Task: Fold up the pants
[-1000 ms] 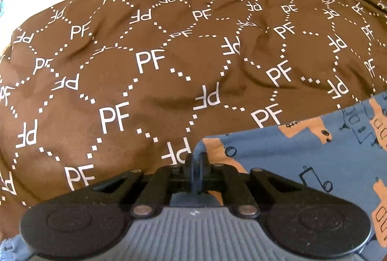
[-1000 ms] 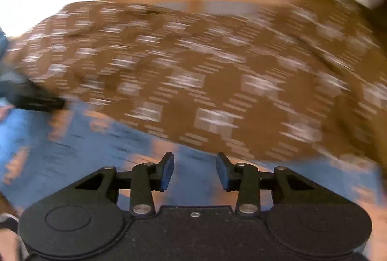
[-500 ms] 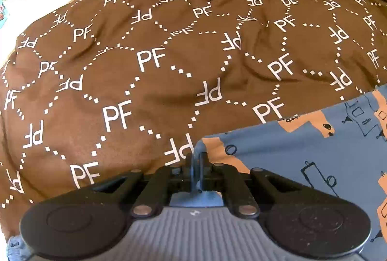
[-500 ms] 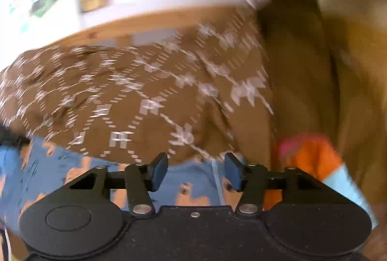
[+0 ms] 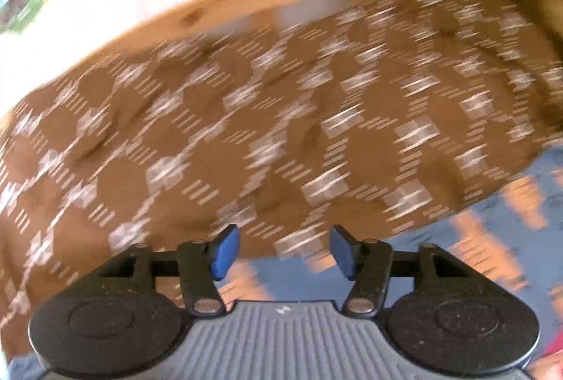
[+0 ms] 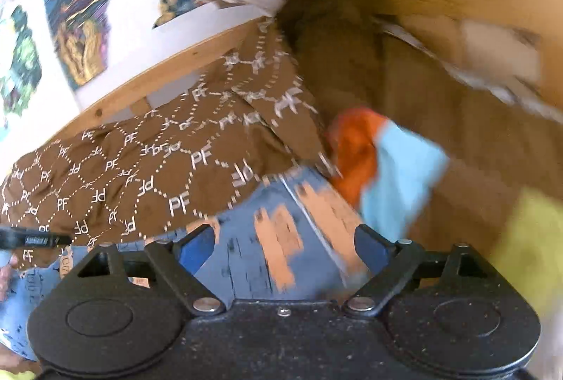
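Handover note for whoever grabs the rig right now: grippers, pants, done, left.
Left gripper: jaws opening, nothing between them.
Right gripper: jaws opening, nothing gripped.
Pants: blue with orange print, lying on the brown PF-patterned bedspread, below both grippers.
Orange and light-blue garment sits to the right of them.
Done: pants let go; fold stage unclear through blur.
Left: check the fold, finish it.

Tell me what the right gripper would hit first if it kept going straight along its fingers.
Probably the blue pants with orange print: that cloth fills the gap between the opening jaws of the right gripper, nothing held between them. The brown PF-patterned bedcover lies just beyond. Blur leaves depth uncertain.
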A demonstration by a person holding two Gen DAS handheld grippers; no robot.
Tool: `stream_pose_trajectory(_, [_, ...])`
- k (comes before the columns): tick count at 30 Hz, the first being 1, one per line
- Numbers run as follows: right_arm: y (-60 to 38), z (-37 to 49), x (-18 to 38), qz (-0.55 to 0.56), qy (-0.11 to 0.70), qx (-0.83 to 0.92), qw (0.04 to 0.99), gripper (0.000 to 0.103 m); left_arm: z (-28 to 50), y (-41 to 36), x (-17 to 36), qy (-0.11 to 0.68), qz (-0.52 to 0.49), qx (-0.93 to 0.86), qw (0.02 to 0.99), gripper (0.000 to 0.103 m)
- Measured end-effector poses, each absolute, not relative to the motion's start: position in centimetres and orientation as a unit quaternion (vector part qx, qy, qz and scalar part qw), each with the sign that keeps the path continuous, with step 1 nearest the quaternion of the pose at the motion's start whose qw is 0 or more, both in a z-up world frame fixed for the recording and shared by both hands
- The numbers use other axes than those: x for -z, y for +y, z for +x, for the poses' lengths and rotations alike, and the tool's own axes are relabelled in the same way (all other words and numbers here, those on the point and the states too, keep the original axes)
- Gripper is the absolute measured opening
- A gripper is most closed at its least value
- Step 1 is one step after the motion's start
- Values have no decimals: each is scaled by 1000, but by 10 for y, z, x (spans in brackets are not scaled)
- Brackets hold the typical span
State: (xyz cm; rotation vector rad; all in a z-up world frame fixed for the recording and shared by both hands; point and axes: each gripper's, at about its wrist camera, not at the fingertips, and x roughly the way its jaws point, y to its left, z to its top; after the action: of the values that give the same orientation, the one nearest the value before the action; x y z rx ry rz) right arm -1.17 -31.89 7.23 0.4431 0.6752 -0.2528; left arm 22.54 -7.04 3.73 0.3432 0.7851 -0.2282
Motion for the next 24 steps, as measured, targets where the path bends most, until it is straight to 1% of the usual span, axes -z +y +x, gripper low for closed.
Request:
stream_pose_trajectory(3, [-318,-23,-66,217,330,134,909,85,224,-125,-44,361,172,190,897,69])
stream_pose_trajectory(6, [-330,-24,-62,257,300,122,911,83,222,-189,-44,357,177,270,876,69])
stream_pose_trajectory(8, [-337,-20,-53,285,296,122,903,74,225,-227,-36,364,189,306,859,69])
stream_pose_trajectory(10, [-343,-18,-46,303,298,122,897,69,227,-261,-26,374,205,331,842,69])
stream_pose_trajectory(15, [-352,-21,-41,326,301,127,887,61,239,-310,7,395,251,350,812,68])
stream_pose_trajectory(17, [-354,-20,-39,335,304,131,882,61,240,-315,19,396,264,344,810,69])
stream_pose_trajectory(19, [-355,-17,-37,354,314,141,870,62,240,-310,22,394,249,342,816,72])
stream_pose_trajectory(21, [-357,-15,-36,379,317,154,856,65,240,-302,24,400,233,342,817,73])
stream_pose_trajectory(23, [-361,-14,-36,422,307,171,836,73,244,-296,26,405,227,341,818,75])
stream_pose_trajectory(24, [-364,-13,-34,447,300,181,823,74,245,-295,26,405,226,340,818,76])
